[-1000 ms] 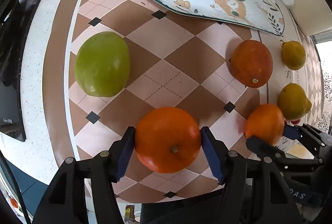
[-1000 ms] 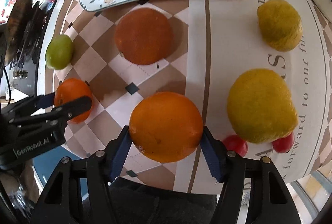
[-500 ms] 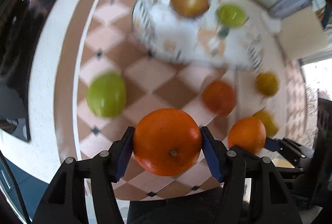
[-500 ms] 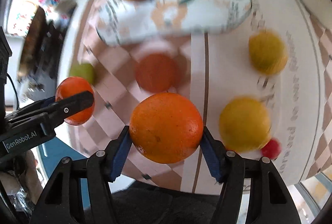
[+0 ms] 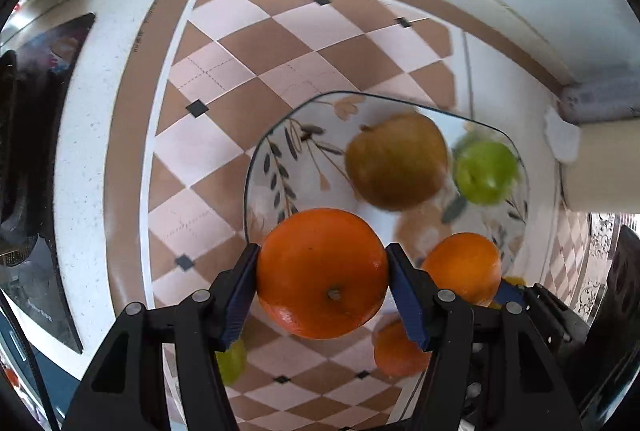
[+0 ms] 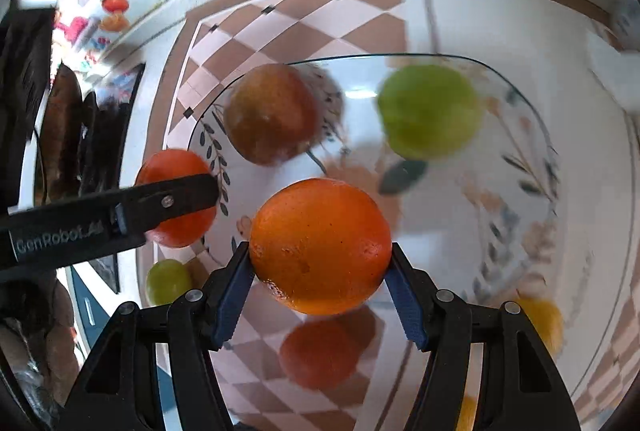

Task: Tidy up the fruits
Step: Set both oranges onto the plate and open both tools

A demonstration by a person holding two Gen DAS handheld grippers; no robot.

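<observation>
two oranges held above a painted plate

the left tool (image 5: 322, 285) is clenched on an orange (image 5: 322, 273), its blue pads pressed to the fruit's two sides, stem scar facing the camera. the fruit hangs over the near left rim of a glass plate (image 5: 260, 167) painted with leaves and flowers, which sits on a brown-and-cream checked cloth (image 5: 240, 79) spread over the speckled white surface (image 5: 88, 79).

the right tool (image 6: 320, 283) is likewise clenched on a second orange (image 6: 320, 245), gripped from both sides and held above the plate's middle. in the left wrist view that second orange (image 5: 462, 267) shows just to the right, over the plate's near edge.

on the plate lie a brownish, russet-skinned fruit (image 5: 396, 161) and, beside it to the right, a green fruit (image 5: 484, 171); both are blurred. in the right wrist view the same pair appear as a reddish-brown fruit (image 6: 272, 113) and a green one (image 6: 430, 111), apart from each other.

off the plate, on the cloth, lie a darker orange (image 6: 318, 353) below the right tool, a small green fruit (image 6: 168, 281) at the left, and a yellow fruit (image 6: 538, 321) at the right, partly hidden by the tool's finger.
</observation>
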